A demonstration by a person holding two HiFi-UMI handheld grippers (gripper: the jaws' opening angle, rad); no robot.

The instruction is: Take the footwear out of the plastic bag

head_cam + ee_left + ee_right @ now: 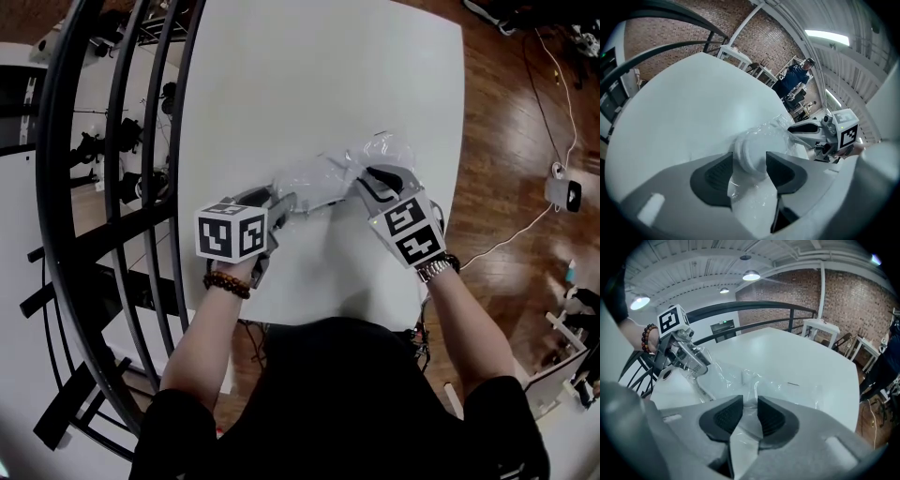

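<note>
Left claw [284, 202] is tipped down at the bench [309, 75], jaws spread wide. The white footwear [752, 150], inside the plastic bag [323, 176], sits between its pads. Right claw [367, 180] angles down too, just beside it, pinched tight on a bunch of the bag's film.

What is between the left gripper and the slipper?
The clear bag. The white slipper sits between the left gripper's jaws, but plastic wraps it, so that gripper would touch film, not slipper. The right gripper pinches the bag farther along.
</note>
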